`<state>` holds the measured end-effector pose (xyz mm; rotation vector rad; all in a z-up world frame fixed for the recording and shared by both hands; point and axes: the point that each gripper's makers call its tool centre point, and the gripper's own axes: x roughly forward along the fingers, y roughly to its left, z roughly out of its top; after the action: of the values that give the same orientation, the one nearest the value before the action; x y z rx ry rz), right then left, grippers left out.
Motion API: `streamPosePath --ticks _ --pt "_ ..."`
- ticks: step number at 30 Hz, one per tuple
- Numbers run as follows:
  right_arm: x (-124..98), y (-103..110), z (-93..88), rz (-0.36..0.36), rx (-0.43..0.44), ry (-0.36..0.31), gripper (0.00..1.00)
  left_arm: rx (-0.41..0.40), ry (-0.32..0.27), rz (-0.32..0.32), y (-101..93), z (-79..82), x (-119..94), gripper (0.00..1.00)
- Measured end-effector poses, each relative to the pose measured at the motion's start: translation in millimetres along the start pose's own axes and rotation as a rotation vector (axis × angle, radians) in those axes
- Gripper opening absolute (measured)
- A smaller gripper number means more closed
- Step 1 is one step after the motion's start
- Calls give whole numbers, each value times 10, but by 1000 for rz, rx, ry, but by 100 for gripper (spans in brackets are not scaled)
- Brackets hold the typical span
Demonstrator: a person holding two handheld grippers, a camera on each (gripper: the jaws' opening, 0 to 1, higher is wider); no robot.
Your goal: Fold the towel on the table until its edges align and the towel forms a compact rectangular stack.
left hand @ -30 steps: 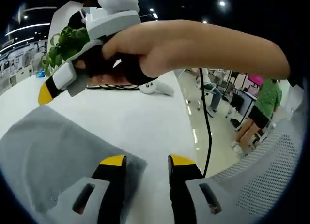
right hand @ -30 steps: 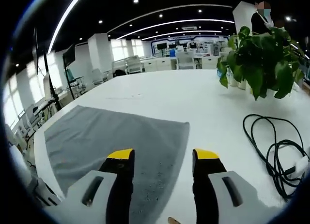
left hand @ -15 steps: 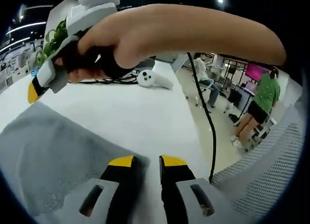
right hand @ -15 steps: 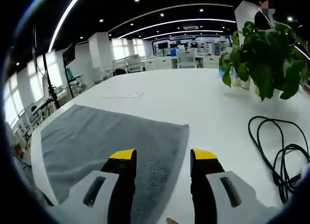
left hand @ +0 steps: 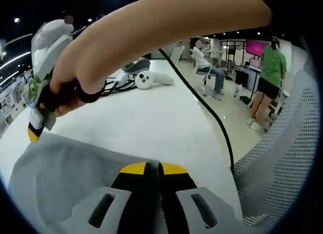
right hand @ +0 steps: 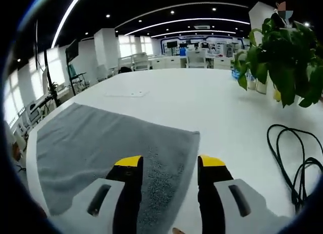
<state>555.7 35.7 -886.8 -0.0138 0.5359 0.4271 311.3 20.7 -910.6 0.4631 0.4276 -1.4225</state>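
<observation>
Towel (right hand: 101, 148) first: a grey cloth spread flat and single-layered on the big white table (right hand: 212, 107), one long edge running along the table's near side. It looks like soft terry, light and floppy, with a nubbly pile that should give the jaws decent purchase. I'd expect it to sag and drag rather than hold any shape, so a lifted corner will trail the rest behind it, and the fold will want smoothing to get the edges square. No folding shows yet; the job looks to be at its very start.

From the left gripper view, the towel (left hand: 75, 168) lies under and to the left of the left gripper (left hand: 153, 167), whose yellow-tipped jaws are pressed together right at the cloth's corner. It seems to have pinched that corner, though the cloth between the tips is hidden, so I can't be sure. The corners and the hemmed edge are the sensible places to take hold.

The right gripper (right hand: 169, 160) hovers over the neighbouring corner with its jaws set wide apart, straddling the towel's edge and holding nothing. In the left gripper view that same tool (left hand: 38, 120) is gripped in the person's hand (left hand: 75, 85), just above the towel's far edge.

Off to the side sit a potted plant (right hand: 282, 57) and a looped black cable (right hand: 295, 163), both well clear of the cloth.
</observation>
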Motion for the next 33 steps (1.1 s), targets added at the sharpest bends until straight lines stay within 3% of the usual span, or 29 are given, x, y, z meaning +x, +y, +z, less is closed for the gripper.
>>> streamPosePath --ticks 4,9,11,13,15,17,21,29,33 --pt "82 -41 -6 -6 4 7 41 7 -5 -3 -2 5 3 7" --pt "154 -109 50 -26 35 -4 38 -79 -20 -33 23 6 6 5" --pt "190 -135 66 -37 38 -8 36 -79 -20 -34 21 5 5 5" --pt "237 -242 64 -84 -11 16 34 -81 -21 -35 14 8 5 5" --pt "279 -339 127 -136 -15 -9 31 -96 -33 -42 21 5 2 5" --pt "334 -364 163 -134 2 -28 29 -110 -43 -48 23 5 -1 5" --pt "402 -375 130 -141 43 -15 25 -103 -40 -45 13 8 7 5" --pt "496 -397 97 -159 -13 13 19 -102 -47 -43 7 13 13 5" --pt "522 -390 115 -153 -14 2 16 -48 -26 -16 -20 20 20 6"
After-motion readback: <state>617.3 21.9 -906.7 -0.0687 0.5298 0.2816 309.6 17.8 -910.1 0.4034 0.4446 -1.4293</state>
